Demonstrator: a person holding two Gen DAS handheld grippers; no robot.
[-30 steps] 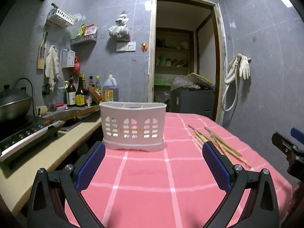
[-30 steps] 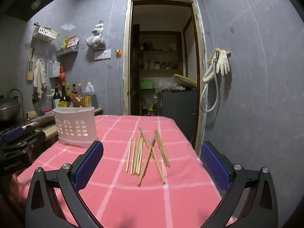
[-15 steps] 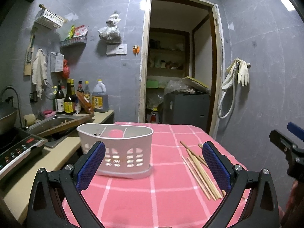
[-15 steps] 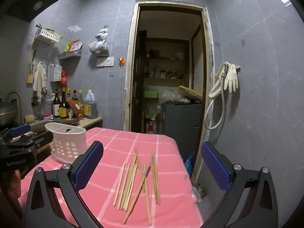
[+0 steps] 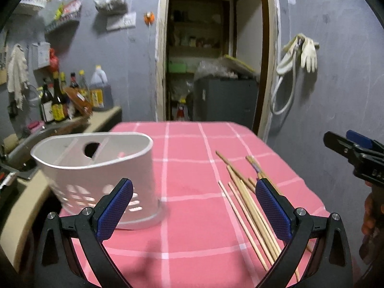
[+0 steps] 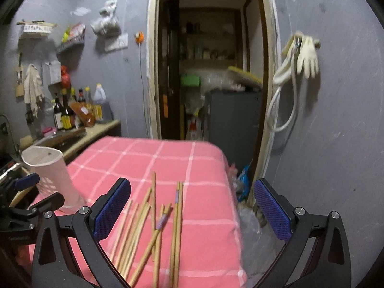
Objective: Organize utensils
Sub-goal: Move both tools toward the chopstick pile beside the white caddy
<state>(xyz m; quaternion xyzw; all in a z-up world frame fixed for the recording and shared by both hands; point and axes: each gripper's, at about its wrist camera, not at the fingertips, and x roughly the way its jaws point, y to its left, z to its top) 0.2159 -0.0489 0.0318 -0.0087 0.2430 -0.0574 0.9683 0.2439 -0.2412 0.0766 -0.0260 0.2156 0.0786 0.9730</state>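
A white slotted utensil holder (image 5: 100, 177) stands empty on the left of the pink checked tablecloth (image 5: 189, 163). Several wooden chopsticks (image 5: 249, 211) lie loose on the right side. My left gripper (image 5: 192, 206) is open and empty above the cloth, between holder and chopsticks. My right gripper (image 6: 192, 208) is open and empty above the chopsticks (image 6: 153, 228), near the table's right edge. The holder (image 6: 50, 175) shows at the left in the right wrist view. Each gripper appears at the edge of the other's view, right (image 5: 355, 153) and left (image 6: 26, 199).
A kitchen counter (image 5: 100, 120) with bottles (image 5: 55, 100) and a sink runs along the left. An open doorway (image 5: 211, 55) with a grey cabinet (image 5: 228, 100) lies behind the table. A hose and gloves (image 5: 302, 55) hang on the right wall. The table's right edge (image 6: 235, 216) drops to the floor.
Both grippers have risen and tilted down over the table. The left view has swung right so the holder sits further left and the chopsticks nearer. Both grippers stay open.
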